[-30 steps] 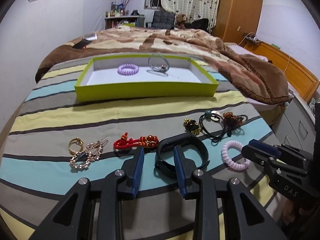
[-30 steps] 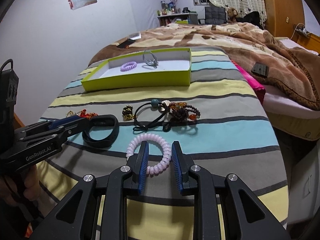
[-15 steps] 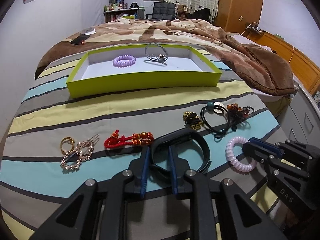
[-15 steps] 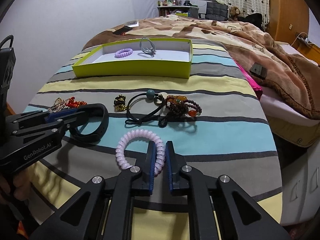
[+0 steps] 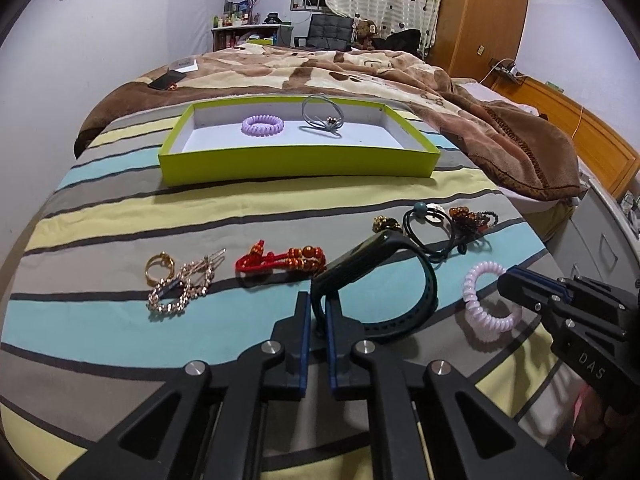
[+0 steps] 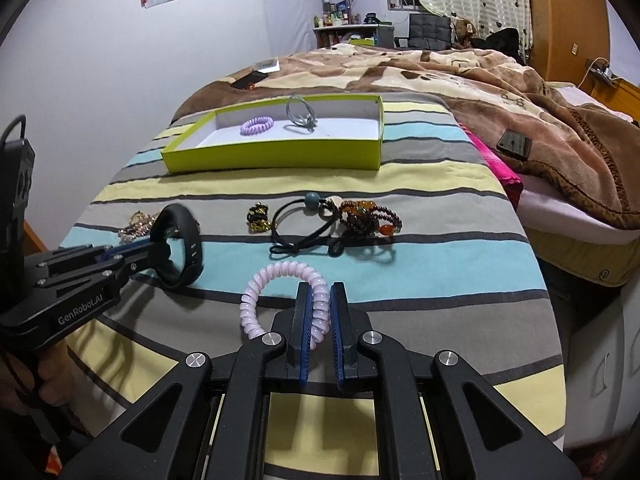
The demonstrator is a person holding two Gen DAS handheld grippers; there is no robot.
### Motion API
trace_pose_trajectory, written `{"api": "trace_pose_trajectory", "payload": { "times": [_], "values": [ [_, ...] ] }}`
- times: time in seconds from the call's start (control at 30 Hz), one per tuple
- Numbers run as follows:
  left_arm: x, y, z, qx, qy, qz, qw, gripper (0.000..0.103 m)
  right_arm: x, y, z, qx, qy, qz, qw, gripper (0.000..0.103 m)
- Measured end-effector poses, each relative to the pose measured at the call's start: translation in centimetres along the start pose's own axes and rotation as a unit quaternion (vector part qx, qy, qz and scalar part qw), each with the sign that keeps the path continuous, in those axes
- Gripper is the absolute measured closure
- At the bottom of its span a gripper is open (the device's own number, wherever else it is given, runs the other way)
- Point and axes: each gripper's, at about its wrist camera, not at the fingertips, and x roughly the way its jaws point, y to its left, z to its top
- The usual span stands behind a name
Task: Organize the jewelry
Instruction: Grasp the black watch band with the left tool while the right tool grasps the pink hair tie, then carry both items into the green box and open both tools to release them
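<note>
My left gripper [image 5: 318, 312] is shut on the near edge of a dark wristband [image 5: 384, 276], whose far side tilts up off the striped bedspread. In the right wrist view that wristband [image 6: 180, 248] stands on edge in the left gripper [image 6: 150, 252]. My right gripper [image 6: 320, 304] is shut on the pale pink coil hair tie [image 6: 276, 292], also seen as the pink coil [image 5: 486, 304] beside the right gripper [image 5: 516, 280]. Farther back lies the lime-green tray [image 5: 296, 164], holding a purple coil tie [image 5: 262, 124] and a grey hair tie [image 5: 322, 118].
On the bedspread lie a gold ring [image 5: 159, 268], a rhinestone hair clip [image 5: 184, 286], a red beaded cord [image 5: 282, 260], a gold charm [image 5: 386, 224], a black elastic with a teal bead [image 5: 428, 228] and an amber bead bracelet [image 5: 470, 218]. A brown blanket [image 5: 520, 152] is heaped at right.
Both grippers closed from open: the left onto the dark wristband, which now tips up on edge, the right onto the pink coil tie, lifting its near side.
</note>
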Motion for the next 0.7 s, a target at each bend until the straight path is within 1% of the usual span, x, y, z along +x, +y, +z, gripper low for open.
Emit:
{"api": "trace_pose_trajectory", "payload": {
  "times": [0.17, 0.33, 0.5, 0.7],
  "values": [
    [-0.5, 0.2, -0.3, -0.004, -0.004, -0.009, 0.9999, 0.096, -0.6, 0.3, 0.1, -0.002, -0.007, 0.002, 1.000, 0.094],
    [-1.5, 0.1, -0.1, -0.004, -0.017, -0.012, 0.9998, 0.096, -1.2, 0.5, 0.4, -0.003, -0.017, 0.004, 1.000, 0.094],
    [-2.3, 0.0, 0.9, 0.003, -0.031, -0.007, 0.9995, 0.096, -1.6, 0.6, 1.2, -0.005, -0.028, 0.007, 1.000, 0.094],
    [-2.6, 0.7, 3.0, 0.007, -0.048, 0.007, 0.9988, 0.096, -1.3, 0.5, 3.1, -0.007, -0.043, 0.010, 0.999, 0.094]
  ]
}}
